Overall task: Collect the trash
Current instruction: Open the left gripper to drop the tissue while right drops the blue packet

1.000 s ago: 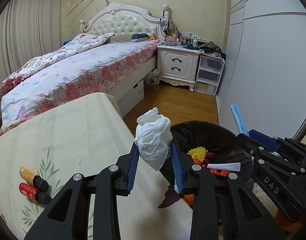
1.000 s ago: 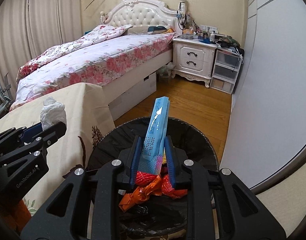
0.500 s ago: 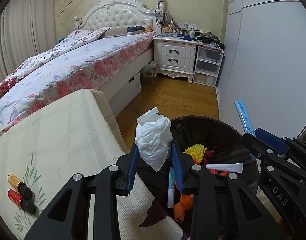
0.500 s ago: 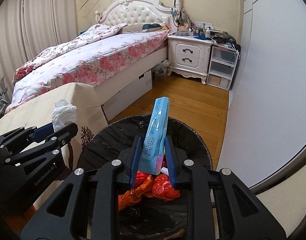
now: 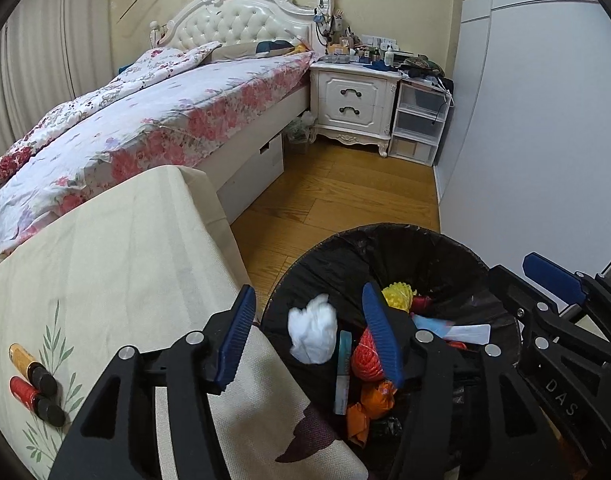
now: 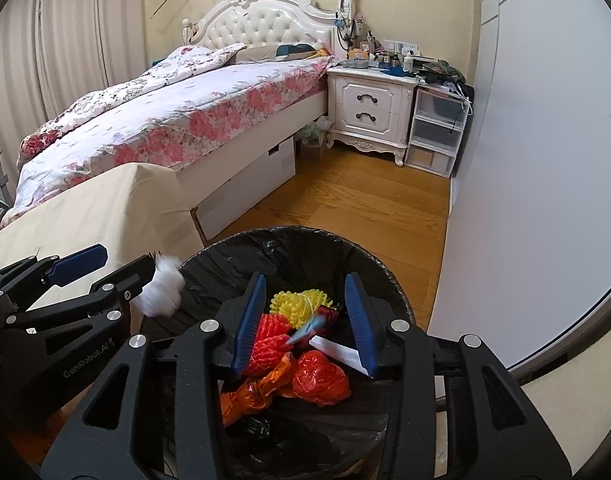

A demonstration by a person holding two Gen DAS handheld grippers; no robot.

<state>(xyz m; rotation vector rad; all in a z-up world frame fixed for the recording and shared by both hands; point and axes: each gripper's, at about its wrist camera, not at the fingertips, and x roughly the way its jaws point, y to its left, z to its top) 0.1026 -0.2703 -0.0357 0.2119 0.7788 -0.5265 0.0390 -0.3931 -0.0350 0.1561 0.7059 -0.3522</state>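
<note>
Two small bottles (image 5: 32, 382) are lying on the cream-clothed surface (image 5: 105, 264) near the floral bed (image 5: 153, 120). Both tongs, left (image 5: 309, 330) and right (image 6: 303, 322), have just been opening, empty, as the white tissue (image 5: 313, 334) and blue wrapper (image 6: 307, 330) are dropping into the black-lined bin (image 6: 305, 248).

The jaws of the left gripper (image 5: 307, 334) have just been opened, and the crumpled tissue (image 5: 313, 334) has been released over the bin (image 5: 433, 252). The right gripper (image 6: 303, 318) has likewise just been opened, and the blue packet (image 6: 307, 330) has been dropped among the trash.
</note>
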